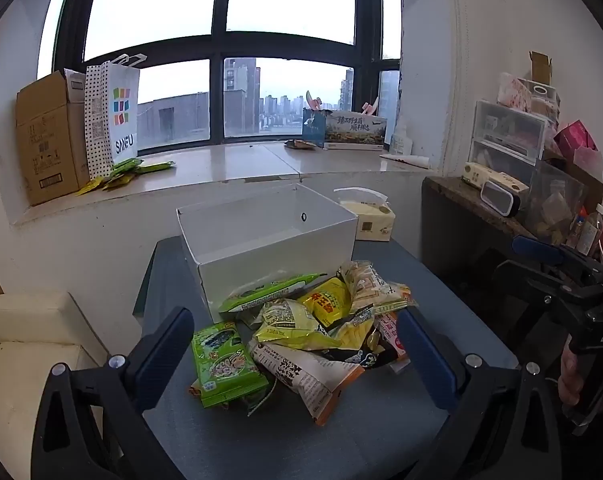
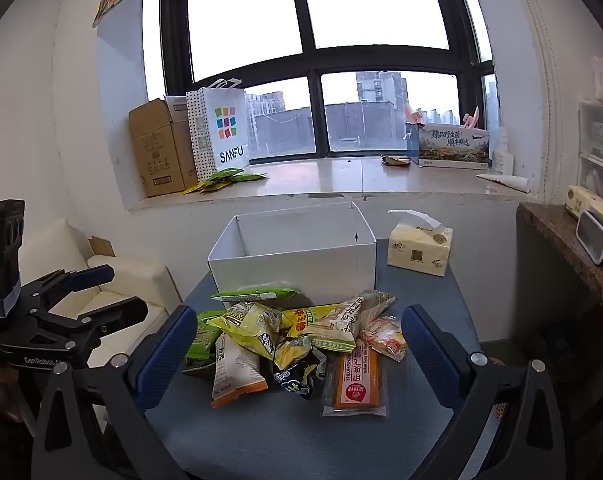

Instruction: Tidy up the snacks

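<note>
Both tools, left tool [image 1: 295, 346] and right tool [image 2: 293, 346], hung spread over light, crinkly, slippery snack packets [image 1: 301, 328] at twelve o'clock, likely best pinched by their sealed edges.

- snack packets [image 2: 285, 340]: loose heap of green, yellow and white wrappers, lying ahead between the right gripper [image 2: 297, 344] fingers; an orange flat pack [image 2: 357, 380] lies nearest
- white box [image 2: 297, 248]: open-topped, upright, just beyond the heap

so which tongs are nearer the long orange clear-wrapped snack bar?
Right. The right tongs frame the long orange clear-wrapped snack bar, near their right finger. The left tongs sit over the pile's green side, the bar mostly hidden.
</note>
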Demonstrator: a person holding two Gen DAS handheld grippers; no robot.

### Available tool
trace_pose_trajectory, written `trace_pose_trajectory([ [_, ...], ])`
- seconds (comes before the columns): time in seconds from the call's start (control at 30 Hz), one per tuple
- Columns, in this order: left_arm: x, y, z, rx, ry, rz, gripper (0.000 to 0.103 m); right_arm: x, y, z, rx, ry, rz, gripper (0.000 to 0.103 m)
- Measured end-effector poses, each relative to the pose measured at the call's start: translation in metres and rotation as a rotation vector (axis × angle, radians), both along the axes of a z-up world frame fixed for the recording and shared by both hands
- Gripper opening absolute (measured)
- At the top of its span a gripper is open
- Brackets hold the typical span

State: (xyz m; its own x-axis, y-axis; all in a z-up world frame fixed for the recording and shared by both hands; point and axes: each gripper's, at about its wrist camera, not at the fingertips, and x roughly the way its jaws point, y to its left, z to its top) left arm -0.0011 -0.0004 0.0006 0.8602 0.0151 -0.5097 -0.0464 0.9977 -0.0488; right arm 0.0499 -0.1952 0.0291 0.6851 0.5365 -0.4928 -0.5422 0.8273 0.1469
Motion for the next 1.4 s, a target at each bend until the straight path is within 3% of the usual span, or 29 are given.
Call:
trace_pose_trajectory([
  [1.4, 0.002, -0.002, -0.004, -0.010, 0.024, -0.013, 0.103, -0.001, 0.003, -0.004, -0.002, 0.004, 0.013, 0.103],
])
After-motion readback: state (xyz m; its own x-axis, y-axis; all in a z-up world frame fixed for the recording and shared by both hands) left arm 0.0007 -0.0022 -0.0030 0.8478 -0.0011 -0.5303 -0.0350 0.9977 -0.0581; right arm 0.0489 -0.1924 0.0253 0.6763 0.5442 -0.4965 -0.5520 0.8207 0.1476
